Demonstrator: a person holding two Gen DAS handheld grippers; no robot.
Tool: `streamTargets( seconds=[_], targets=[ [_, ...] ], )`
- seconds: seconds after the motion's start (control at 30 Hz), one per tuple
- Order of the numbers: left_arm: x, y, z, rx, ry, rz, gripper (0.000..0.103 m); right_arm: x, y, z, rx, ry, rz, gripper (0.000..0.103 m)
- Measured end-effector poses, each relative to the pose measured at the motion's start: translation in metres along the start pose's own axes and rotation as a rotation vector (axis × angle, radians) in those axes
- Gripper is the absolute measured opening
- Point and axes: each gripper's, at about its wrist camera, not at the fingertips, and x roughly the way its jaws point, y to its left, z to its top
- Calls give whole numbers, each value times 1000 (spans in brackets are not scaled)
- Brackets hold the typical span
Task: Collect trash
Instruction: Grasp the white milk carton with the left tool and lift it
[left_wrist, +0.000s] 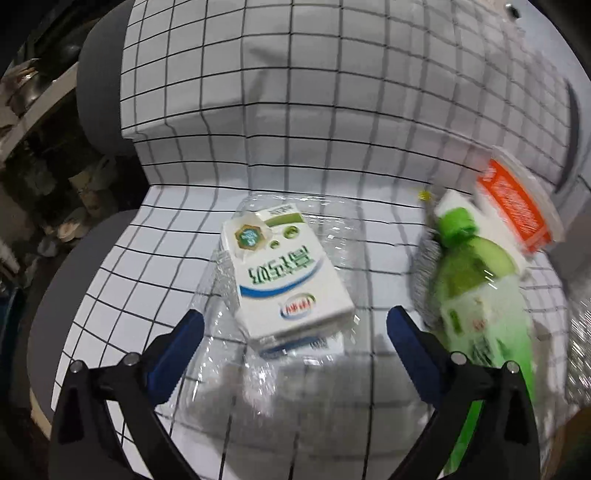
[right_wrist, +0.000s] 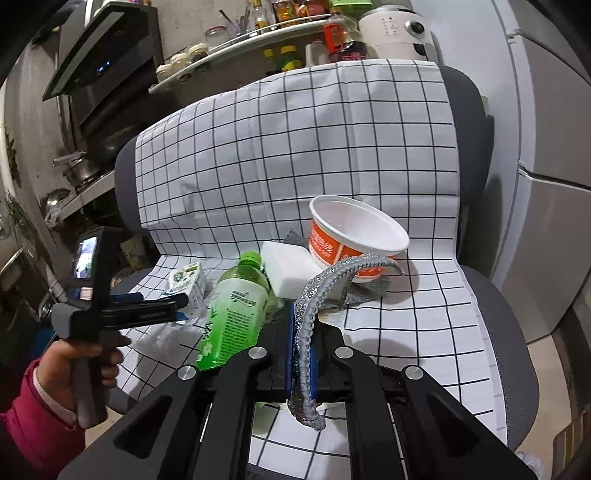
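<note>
A white milk carton (left_wrist: 280, 280) lies on crumpled clear plastic (left_wrist: 332, 229) on the checked cloth (left_wrist: 295, 110) that covers a chair. My left gripper (left_wrist: 293, 328) hovers just in front of the carton, open, its blue pads (left_wrist: 184, 332) apart on either side and not touching it. A green bottle (left_wrist: 476, 295) lies to the right, beside the right finger. My right gripper (right_wrist: 301, 325) is shut on a silver mesh cloth (right_wrist: 332, 280), which arches toward an orange and white bowl (right_wrist: 351, 236). The bottle (right_wrist: 232, 310), the carton (right_wrist: 186, 280) and the left gripper (right_wrist: 162, 301) also appear in the right wrist view.
A white foam block (right_wrist: 288, 266) sits between bottle and bowl. A hand in a pink sleeve (right_wrist: 74, 362) holds the left gripper. A fridge (right_wrist: 546, 184) stands to the right. Kitchen shelves with jars (right_wrist: 258, 33) and a range hood (right_wrist: 99, 48) are behind the chair.
</note>
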Motion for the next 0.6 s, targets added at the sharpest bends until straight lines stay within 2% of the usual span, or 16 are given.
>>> streamTargets(
  seconds=[0.1,0.2,0.27,0.37,0.43,0.6],
  targets=[
    [11,-1,2,-22,6,51,94,2,-5,-1,10,3,-6,8],
    [21,-4,2,-9,25,94,86,5,-8,-2,21,9,-5,8],
    [25,-3,0,-12,34,107,74,5,-9,-3,22,11,-6,8],
    [22,2,-1,-8,4,114,72,3,-8,-3,21,6,-9,8],
    [10,7,-2,-9,-39,97,71,0,-7,-3,17,-7,-15,7],
    [-43,25,-7,-16,-161,-33,71,-17,-3,0,10,-47,-16,7]
  ],
)
